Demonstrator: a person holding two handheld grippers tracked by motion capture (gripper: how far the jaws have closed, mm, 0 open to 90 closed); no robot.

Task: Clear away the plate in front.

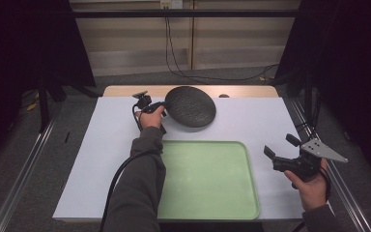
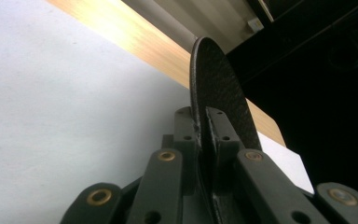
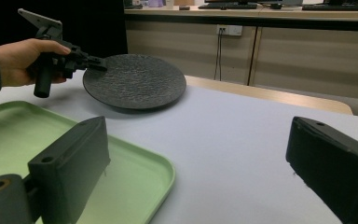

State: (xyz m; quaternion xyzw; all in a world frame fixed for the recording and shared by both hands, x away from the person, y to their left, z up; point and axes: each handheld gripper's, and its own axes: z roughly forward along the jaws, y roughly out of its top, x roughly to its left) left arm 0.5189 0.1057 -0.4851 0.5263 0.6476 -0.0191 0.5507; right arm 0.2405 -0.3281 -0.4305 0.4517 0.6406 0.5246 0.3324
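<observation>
A round dark textured plate [image 1: 191, 106] is held just above the white table top [image 1: 251, 121] near its far edge. My left gripper [image 1: 162, 105] is shut on the plate's left rim. In the left gripper view the plate [image 2: 219, 88] stands edge-on between the two jaws of the left gripper [image 2: 200, 122]. The right gripper view shows the plate [image 3: 135, 81] with the left gripper [image 3: 95, 63] clamped on its edge. A pale green tray [image 1: 207, 179] lies at the table's front, bare. My right gripper [image 1: 281, 147] hangs open over the table's right side, nothing between its jaws.
The white top sits on a wooden table whose edge [image 1: 241, 91] shows at the back. Metal rails [image 1: 24, 164] run along both sides. Cables [image 1: 174, 58] hang down the back wall. A small dark item [image 1: 223, 95] lies by the far edge.
</observation>
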